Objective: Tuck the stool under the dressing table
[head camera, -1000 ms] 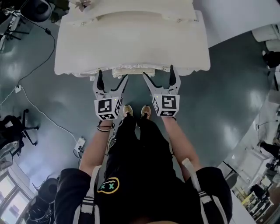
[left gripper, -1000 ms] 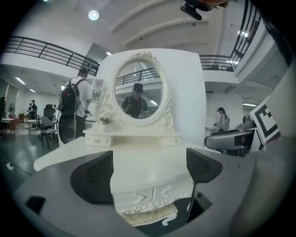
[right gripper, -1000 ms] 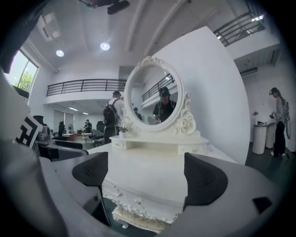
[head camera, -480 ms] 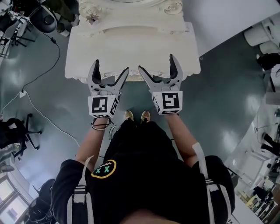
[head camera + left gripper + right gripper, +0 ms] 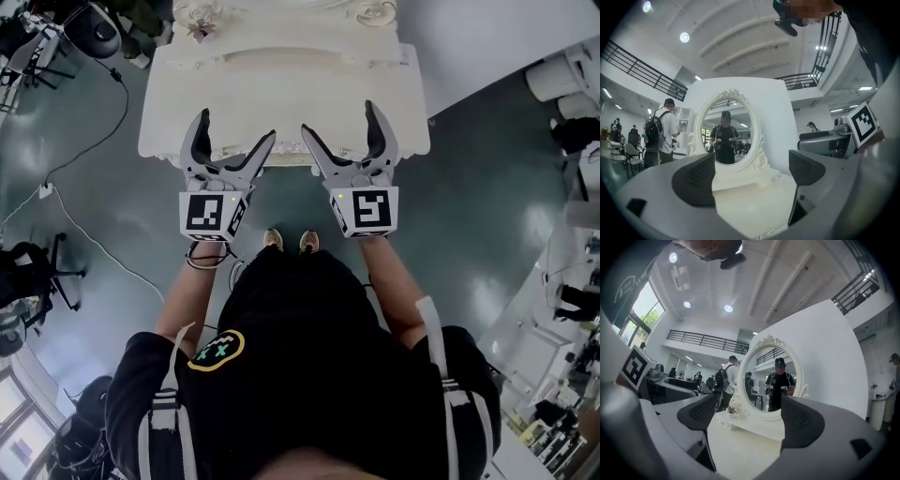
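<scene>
The white dressing table (image 5: 281,84) stands in front of me, its oval mirror (image 5: 726,136) (image 5: 773,380) upright at the back. The stool is out of sight; I cannot tell whether it sits under the table. My left gripper (image 5: 236,129) (image 5: 750,176) is held level above the table's front edge, open and empty. My right gripper (image 5: 337,120) (image 5: 749,418) hangs beside it at the same height. Its jaws are closing, still wide apart with nothing between them. Both point at the mirror, which reflects me.
A white wall (image 5: 487,37) rises behind the table. Cables (image 5: 84,244) and a black office chair (image 5: 28,277) lie on the grey floor to the left. My shoes (image 5: 286,241) stand just short of the table. People (image 5: 661,131) stand further off on the left.
Both grippers have risen from below the table's front edge to above the tabletop. The pale stool edge seen under the table earlier is no longer visible.
</scene>
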